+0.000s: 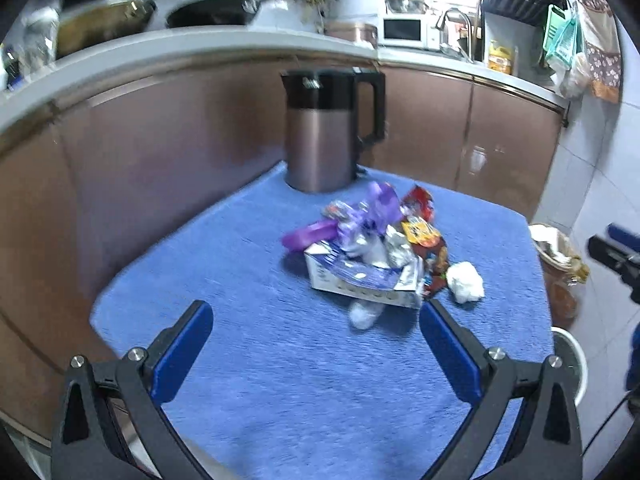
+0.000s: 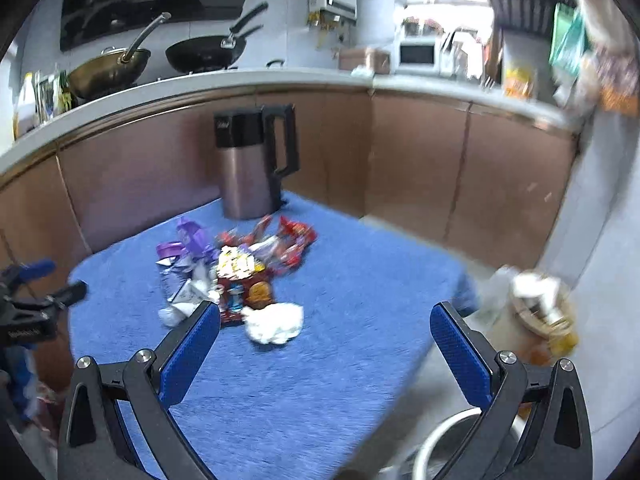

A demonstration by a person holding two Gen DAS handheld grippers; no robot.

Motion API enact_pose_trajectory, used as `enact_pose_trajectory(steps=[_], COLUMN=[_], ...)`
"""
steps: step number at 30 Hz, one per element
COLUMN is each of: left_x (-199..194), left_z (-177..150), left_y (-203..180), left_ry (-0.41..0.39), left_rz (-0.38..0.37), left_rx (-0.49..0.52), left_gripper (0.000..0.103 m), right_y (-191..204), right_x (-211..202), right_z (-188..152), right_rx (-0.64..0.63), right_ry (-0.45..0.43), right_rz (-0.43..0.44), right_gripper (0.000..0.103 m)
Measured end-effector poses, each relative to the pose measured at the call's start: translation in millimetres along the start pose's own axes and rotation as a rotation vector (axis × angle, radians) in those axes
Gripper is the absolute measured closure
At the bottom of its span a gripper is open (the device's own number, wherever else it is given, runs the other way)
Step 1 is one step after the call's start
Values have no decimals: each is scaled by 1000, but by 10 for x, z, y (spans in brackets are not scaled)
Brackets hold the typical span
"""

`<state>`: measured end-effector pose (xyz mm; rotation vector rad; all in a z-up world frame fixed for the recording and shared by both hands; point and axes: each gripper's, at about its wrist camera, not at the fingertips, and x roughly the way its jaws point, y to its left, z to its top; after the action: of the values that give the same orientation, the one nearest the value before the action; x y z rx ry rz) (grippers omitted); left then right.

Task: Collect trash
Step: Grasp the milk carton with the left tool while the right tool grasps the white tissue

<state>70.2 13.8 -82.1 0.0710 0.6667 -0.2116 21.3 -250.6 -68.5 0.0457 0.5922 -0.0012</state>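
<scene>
Both spread wide and empty above the blue-covered table [image 1: 240,280]: left hand-held gripper [image 1: 316,316], right hand-held gripper [image 2: 326,320]. Just beyond, mid-table, heaped snack wrappers [image 1: 400,232], crumpled tissue [image 2: 274,322] alongside. Farther back, electric kettle [image 1: 324,128].

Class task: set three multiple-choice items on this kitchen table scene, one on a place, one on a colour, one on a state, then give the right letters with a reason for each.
1. Where does the kettle stand?
A. At the table's far edge, behind the trash pile
B. On the counter
C. On the floor

2. What colour is the table cover?
A. Green
B. Blue
C. Red

3. How is the left hand-held gripper?
A. Shut on a wrapper
B. Shut on the kettle
C. Open, holding nothing

Answers: 1 A, its base sits on the cover beyond the pile. 2 B, the whole cloth shows blue in both views. 3 C, its fingers stand wide apart over bare cloth.
</scene>
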Motion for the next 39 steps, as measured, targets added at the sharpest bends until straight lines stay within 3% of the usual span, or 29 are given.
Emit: enact_pose_trajectory(steps=[3, 5, 9, 13, 21, 28, 31, 39], left_x=[271, 454, 826, 1124, 1587, 1743, 1683, 1371], left_z=[35, 80, 177, 268, 318, 173, 127, 24], left_y=[41, 96, 161, 76, -39, -51, -27, 78], left_ry=[43, 76, 150, 224, 339, 391, 380, 341], left_rz=[-38, -64, -117, -155, -149, -162, -189, -269], left_rx=[-41, -78, -151, -190, -250, -291, -303, -342], left_gripper=[0, 1, 6, 18, 27, 42, 53, 65], right_y=[-16, -13, 17, 76, 173, 235, 249, 307], right_x=[287, 500, 854, 1157, 1557, 1704, 1701, 1571], right_z=[-30, -51, -87, -108, -177, -244, -246, -266], right_rx=[5, 0, -12, -23, -27, -33, -42, -59], right_ry=[54, 91, 149, 189, 252, 285, 287, 268], right_rz=[43, 81, 119, 161, 229, 249, 255, 271], right_gripper=[16, 20, 20, 24, 26, 28, 39, 85])
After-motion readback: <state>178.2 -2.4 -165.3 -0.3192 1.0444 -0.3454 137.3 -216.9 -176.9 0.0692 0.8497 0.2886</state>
